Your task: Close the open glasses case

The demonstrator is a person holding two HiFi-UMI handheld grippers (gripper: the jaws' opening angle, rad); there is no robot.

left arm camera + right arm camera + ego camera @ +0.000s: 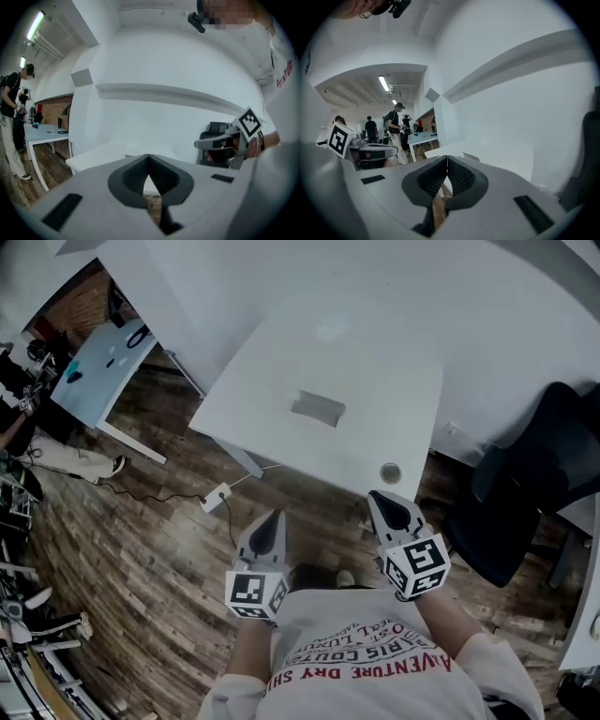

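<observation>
While the person holds both tools close to the chest, short of the tabletop (375, 362) | left gripper (273, 518): fingers pressed together, nothing between | right gripper (384, 504): fingers pressed together, nothing between | grey case (319, 409) lies mid-tabletop, at 12 o'clock from both, well apart | black chair (525, 493) at 3 o'clock

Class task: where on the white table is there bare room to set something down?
The white table holds only the glasses case near its middle and a round cap by the near right corner. Bare patches lie left, right and beyond the case. Nowhere is crowded.
</observation>
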